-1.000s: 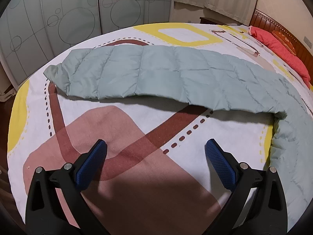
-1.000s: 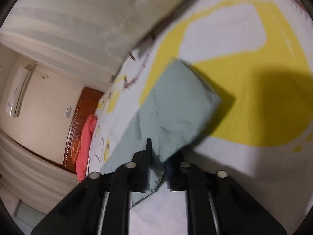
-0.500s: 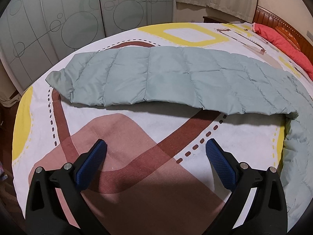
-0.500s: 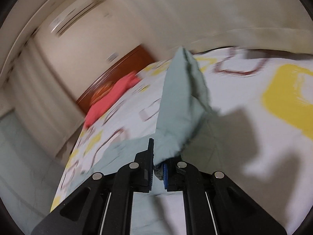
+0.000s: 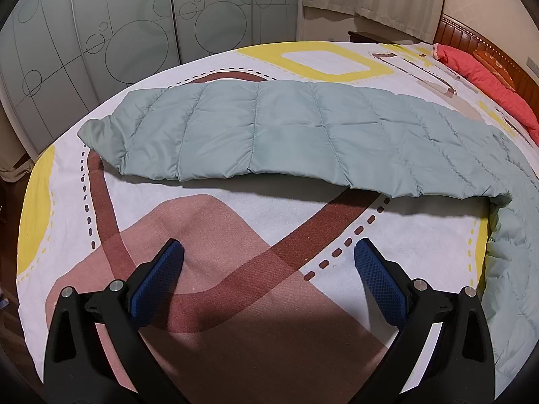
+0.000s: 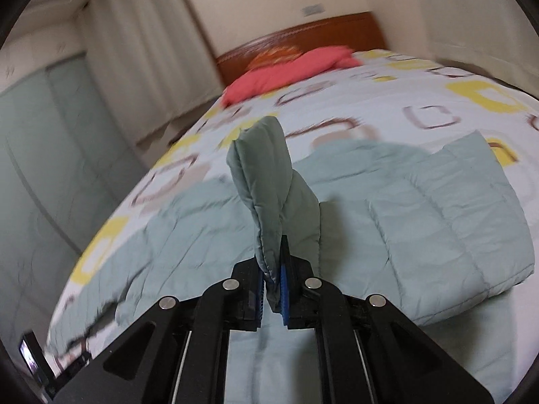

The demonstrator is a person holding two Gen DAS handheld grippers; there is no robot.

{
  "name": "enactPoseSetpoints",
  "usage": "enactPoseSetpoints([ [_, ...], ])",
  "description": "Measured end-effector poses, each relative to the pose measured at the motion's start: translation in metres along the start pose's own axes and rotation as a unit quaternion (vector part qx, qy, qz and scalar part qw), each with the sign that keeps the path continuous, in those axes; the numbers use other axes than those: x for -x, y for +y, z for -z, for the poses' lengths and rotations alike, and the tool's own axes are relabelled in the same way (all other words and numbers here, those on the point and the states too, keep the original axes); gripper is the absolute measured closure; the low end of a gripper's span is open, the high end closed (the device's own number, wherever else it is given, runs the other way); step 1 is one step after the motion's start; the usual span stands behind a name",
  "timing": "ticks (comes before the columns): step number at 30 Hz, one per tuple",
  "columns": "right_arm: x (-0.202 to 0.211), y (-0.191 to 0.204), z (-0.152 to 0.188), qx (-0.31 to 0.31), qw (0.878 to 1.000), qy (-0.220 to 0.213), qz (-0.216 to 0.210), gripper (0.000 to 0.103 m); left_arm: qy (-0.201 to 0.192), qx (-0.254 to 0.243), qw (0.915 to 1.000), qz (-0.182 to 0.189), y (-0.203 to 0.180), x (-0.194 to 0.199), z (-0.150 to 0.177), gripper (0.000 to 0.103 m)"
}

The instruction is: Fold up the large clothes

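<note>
A pale green quilted duvet [image 5: 286, 131] lies folded lengthwise across the patterned bed; its near folded edge runs left to right and it bends toward me at the right. My left gripper [image 5: 269, 269] is open and empty above the bedsheet, short of the duvet's edge. My right gripper [image 6: 272, 277] is shut on a corner of the same duvet [image 6: 269, 181], which stands up from the jaws. The rest of the duvet [image 6: 454, 215] lies on the bed beyond, with a folded part at the right.
The bed [image 5: 215, 232] has a white sheet with brown, pink and yellow shapes. A red pillow [image 5: 488, 80] and a wooden headboard [image 6: 303, 38] are at the far end. Frosted wardrobe doors [image 5: 134, 33] and curtains [image 6: 141, 60] line the walls.
My right gripper has swung round with the duvet corner, from facing the wall to facing along the bed toward the headboard. My left gripper has drawn back slightly; the duvet looks farther away.
</note>
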State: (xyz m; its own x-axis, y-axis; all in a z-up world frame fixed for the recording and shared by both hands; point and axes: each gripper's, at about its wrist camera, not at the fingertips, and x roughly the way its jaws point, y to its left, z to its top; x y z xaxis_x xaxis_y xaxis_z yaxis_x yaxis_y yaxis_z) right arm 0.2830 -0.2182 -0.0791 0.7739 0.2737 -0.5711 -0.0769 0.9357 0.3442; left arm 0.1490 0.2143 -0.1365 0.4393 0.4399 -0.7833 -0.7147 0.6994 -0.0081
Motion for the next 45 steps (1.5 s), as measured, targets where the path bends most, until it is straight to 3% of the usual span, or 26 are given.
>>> enactPoseSetpoints([
  [9, -0.055, 0.058, 0.032, 0.079, 0.992, 0.1, -0.023, 0.095, 0.0, 0.0, 1.0, 0.0, 0.0, 0.0, 0.0, 0.002],
  [12, -0.065, 0.067, 0.04, 0.1, 0.988, 0.116, -0.021, 0.091, 0.0, 0.0, 1.0, 0.0, 0.0, -0.001, 0.0, 0.002],
  [13, -0.067, 0.069, 0.041, 0.104, 0.987, 0.118, -0.02, 0.087, 0.0, 0.0, 1.0, 0.0, 0.0, -0.001, 0.0, 0.002],
  [14, -0.067, 0.07, 0.041, 0.107, 0.987, 0.12, -0.023, 0.077, 0.0, 0.0, 1.0, 0.0, 0.0, -0.001, 0.0, 0.002],
  [15, -0.068, 0.07, 0.041, 0.108, 0.986, 0.122, -0.028, 0.055, 0.0, 0.0, 1.0, 0.0, 0.0, -0.001, 0.0, 0.002],
  [17, -0.065, 0.07, 0.039, 0.103, 0.986, 0.122, -0.046, 0.032, 0.0, 0.0, 1.0, 0.0, 0.0, -0.001, 0.0, 0.002],
  [21, -0.048, 0.071, 0.037, 0.098, 0.985, 0.118, -0.078, 0.032, 0.0, 0.0, 1.0, 0.0, 0.0, -0.001, 0.0, 0.002],
  [24, -0.019, 0.046, 0.022, 0.076, 0.991, 0.086, -0.07, 0.032, 0.0, 0.0, 1.0, 0.0, 0.0, -0.001, 0.0, 0.002],
  [26, -0.005, 0.017, 0.006, 0.057, 0.996, 0.057, -0.041, 0.034, 0.0, 0.0, 1.0, 0.0, 0.0, -0.001, 0.0, 0.002],
  [28, 0.006, -0.021, -0.007, 0.031, 0.999, 0.038, 0.005, 0.046, -0.001, -0.001, 1.0, -0.001, 0.0, -0.001, 0.0, 0.002],
  [30, 0.009, -0.061, -0.016, -0.006, 0.998, 0.036, 0.049, 0.056, -0.001, -0.001, 1.0, -0.002, 0.0, -0.001, 0.0, 0.002],
  [34, -0.004, -0.114, -0.009, -0.033, 0.99, 0.063, 0.119, 0.057, -0.001, -0.002, 1.0, -0.003, -0.001, -0.001, 0.0, 0.002],
  [36, -0.022, -0.122, 0.008, -0.024, 0.987, 0.093, 0.127, 0.056, -0.002, -0.003, 1.0, -0.004, -0.001, -0.001, -0.001, 0.002],
  [39, -0.028, -0.116, 0.011, -0.007, 0.987, 0.09, 0.136, 0.056, -0.002, -0.004, 1.0, -0.006, -0.001, -0.001, -0.001, 0.002],
  [41, -0.025, -0.11, -0.001, -0.008, 0.986, 0.098, 0.136, 0.056, -0.002, -0.004, 1.0, -0.006, -0.001, -0.002, -0.001, 0.002],
  [45, -0.024, -0.109, -0.04, -0.013, 0.988, 0.058, 0.143, 0.055, -0.003, -0.006, 0.9999, -0.008, -0.002, -0.002, -0.001, 0.002],
])
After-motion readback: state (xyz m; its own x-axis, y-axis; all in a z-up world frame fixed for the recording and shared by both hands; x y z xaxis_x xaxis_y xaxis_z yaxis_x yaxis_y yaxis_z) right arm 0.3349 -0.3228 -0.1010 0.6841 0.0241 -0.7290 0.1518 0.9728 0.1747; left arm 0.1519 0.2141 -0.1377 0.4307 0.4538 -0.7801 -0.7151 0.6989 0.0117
